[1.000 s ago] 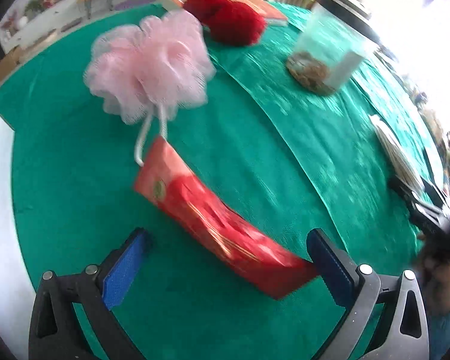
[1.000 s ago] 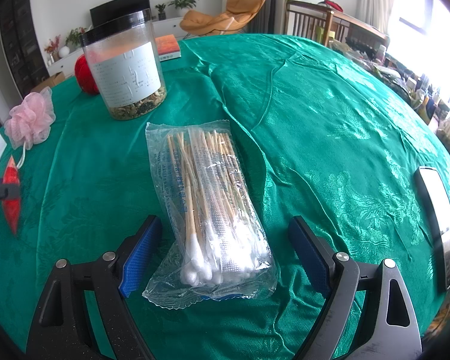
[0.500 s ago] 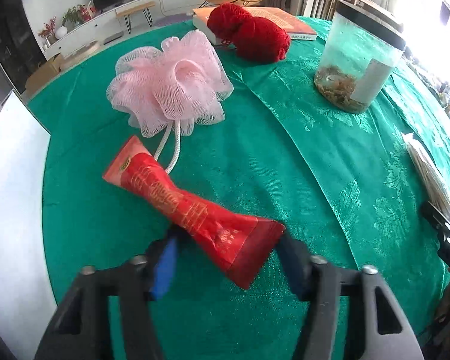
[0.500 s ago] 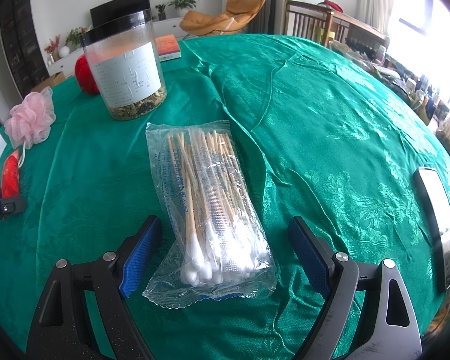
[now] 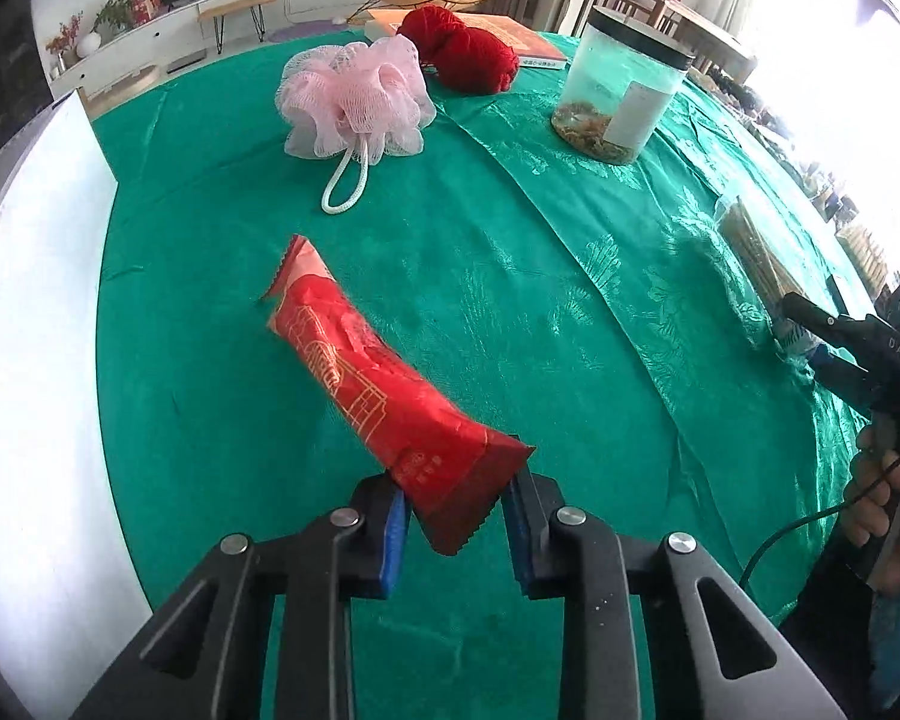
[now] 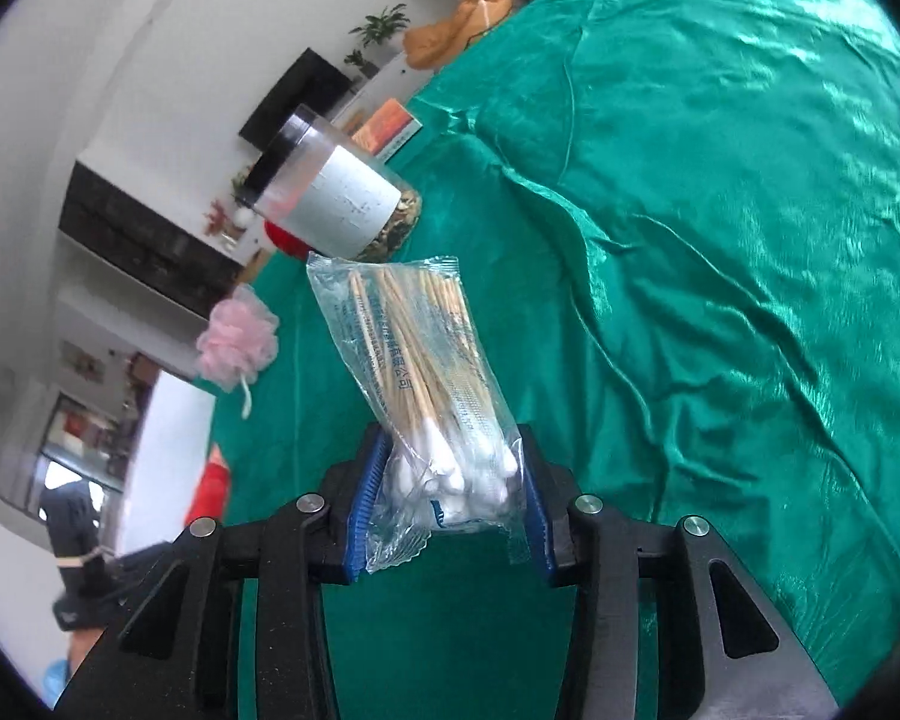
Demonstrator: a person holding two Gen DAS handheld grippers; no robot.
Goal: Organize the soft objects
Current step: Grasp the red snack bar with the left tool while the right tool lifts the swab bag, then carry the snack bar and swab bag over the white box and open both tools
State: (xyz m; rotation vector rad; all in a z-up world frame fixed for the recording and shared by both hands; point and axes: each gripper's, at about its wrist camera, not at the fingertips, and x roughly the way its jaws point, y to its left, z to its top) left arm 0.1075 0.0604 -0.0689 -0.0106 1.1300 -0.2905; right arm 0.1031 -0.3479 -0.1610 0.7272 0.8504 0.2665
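The left tool (image 5: 453,531) was seen clamped on the near end of a red packet (image 5: 390,396), its jaws having just been closing; the packet's far end appeared lifted clear of the green-covered tabletop (image 5: 222,360), a shadow lying beneath it. In the right wrist view the right tool (image 6: 450,516) was found gripping a clear bag of cotton swabs (image 6: 426,384) at its cotton-tipped end, the jaws likewise having just been closing, with the blue pads pressed against both sides of the bag. Only the left wrist view showed the far part of the tabletop in full: a pink bath pouf (image 5: 357,102) with its white cord loop, a ball of red yarn (image 5: 462,48) just behind it lying against an orange book (image 5: 528,45), and a clear jar (image 5: 621,96) with a black lid towards the right edge. The white board (image 5: 36,324) along the left edge was also seen plainly there. The right tool and the hand (image 5: 888,516) holding it were visible at the right margin of that view. In the tilted right wrist view the jar (image 6: 336,198), the pouf (image 6: 237,339) and a strip of the red packet (image 6: 213,486) were seen only small, but a wide stretch of creased green cloth (image 6: 720,228) was shown, which the left view lacked.
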